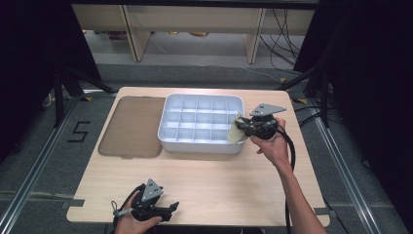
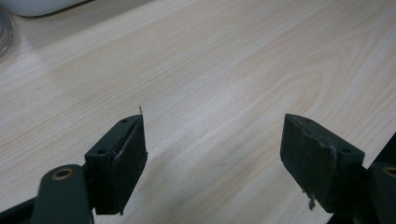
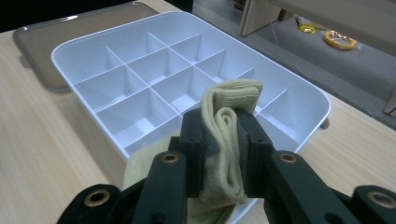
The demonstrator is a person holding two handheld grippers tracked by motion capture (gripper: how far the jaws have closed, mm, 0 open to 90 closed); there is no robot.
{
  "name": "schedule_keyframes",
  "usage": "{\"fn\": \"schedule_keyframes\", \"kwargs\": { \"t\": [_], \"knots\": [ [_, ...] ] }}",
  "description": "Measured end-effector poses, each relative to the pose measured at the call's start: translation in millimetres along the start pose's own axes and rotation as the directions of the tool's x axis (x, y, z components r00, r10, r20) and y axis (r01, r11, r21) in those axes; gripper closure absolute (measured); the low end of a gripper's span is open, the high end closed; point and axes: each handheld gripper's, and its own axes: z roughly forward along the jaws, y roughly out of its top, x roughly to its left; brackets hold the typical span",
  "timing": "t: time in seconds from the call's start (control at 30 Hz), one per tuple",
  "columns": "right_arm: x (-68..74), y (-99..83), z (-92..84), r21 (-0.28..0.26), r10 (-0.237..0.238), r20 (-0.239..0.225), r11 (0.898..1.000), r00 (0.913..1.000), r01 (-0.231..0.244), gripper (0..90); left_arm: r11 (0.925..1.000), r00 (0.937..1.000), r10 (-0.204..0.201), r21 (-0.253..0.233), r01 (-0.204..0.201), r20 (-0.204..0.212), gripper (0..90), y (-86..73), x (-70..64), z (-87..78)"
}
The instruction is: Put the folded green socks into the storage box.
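A white divided tray [image 1: 168, 105] [image 3: 74, 49] with several empty compartments stands at the table's far middle. My right gripper [image 1: 239, 127] [image 3: 223, 154] hovers at the tray's right edge, shut on a folded pale yellow sock [image 1: 235, 130] [image 3: 229, 140] that sticks up between the jaws and hangs down below them. Near the table's front edge my left gripper [image 1: 168, 210] [image 2: 212, 158] rests low over bare wood, open with nothing between its pads.
A brown translucent lid [image 1: 131, 126] [image 3: 60, 28] lies flat on the table just left of the tray. The wooden table [image 1: 219, 180] has bare room in front of the tray. Beyond the table are desk legs and cables on the floor.
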Motion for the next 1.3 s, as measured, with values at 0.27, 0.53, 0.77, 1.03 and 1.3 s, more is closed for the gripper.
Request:
{"fn": "schedule_keyframes", "kwargs": {
  "t": [0.27, 0.53, 0.77, 1.03, 1.3],
  "knots": [
    [-3.5, 7.7, 14.1, 0.049, -0.021, 0.041, 0.999, 0.9989, 0.019, 75.0, 0.9999, 0.9999, -0.008, -0.010, 0.008, 0.010, 22.3, -0.1, -1.8, 0.2],
    [-8.1, 5.1, 27.2, 0.101, -0.036, 0.064, 0.994, 0.9973, 0.029, 74.9, 0.9998, 0.9998, 0.021, -0.003, -0.021, 0.003, 22.3, 0.0, 0.1, -0.2],
    [-12.2, 1.1, 35.4, 0.142, -0.049, 0.079, 0.989, 0.9957, 0.038, 74.9, 0.9998, 0.9998, 0.019, 0.001, -0.019, 0.004, 22.2, 0.3, 0.0, -0.4],
    [-9.8, -2.5, 45.8, 0.200, -0.104, 0.099, 0.976, 0.9897, 0.082, 74.8, 0.9998, 1.0000, 0.005, -0.019, -0.005, -0.001, 22.3, -0.3, -1.6, 1.1],
    [-6.5, -9.0, 54.2, 0.226, -0.146, 0.114, 0.967, 0.9826, 0.118, 74.8, 0.9998, 0.9998, 0.015, -0.010, -0.015, -0.008, 22.3, -0.1, -0.9, 0.9]
  ]
}}
